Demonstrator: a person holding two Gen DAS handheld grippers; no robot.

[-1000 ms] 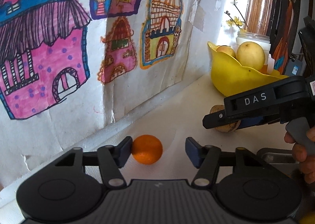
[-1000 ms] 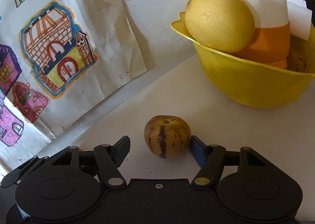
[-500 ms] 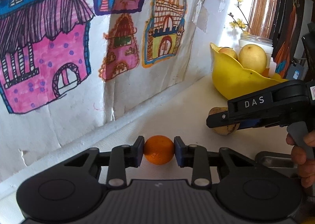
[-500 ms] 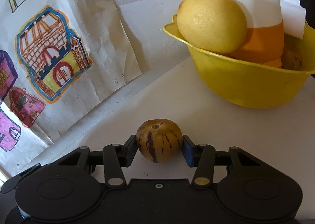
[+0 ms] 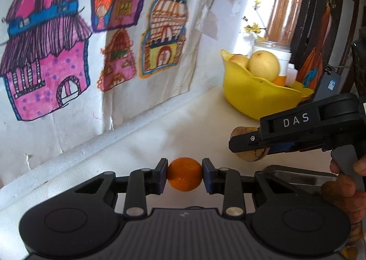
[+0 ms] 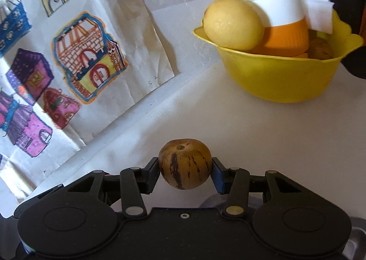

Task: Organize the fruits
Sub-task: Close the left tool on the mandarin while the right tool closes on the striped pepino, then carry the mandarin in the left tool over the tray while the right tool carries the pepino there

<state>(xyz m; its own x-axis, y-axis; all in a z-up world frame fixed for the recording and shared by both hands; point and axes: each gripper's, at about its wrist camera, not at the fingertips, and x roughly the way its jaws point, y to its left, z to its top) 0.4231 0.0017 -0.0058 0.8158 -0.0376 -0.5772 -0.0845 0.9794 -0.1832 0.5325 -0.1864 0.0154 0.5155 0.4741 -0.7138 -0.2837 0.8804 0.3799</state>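
Left gripper jaws clamped on orange, right gripper jaws on striped fruit; yellow bowl ahead-right, nearer right.

I see daylight flooding in behind the yellow bowl, blowing out the wall there to white glare. Left of the bowl, the drawings look slightly motion-smeared. Fisheye bending curves everything toward the edges; corners fall dark.
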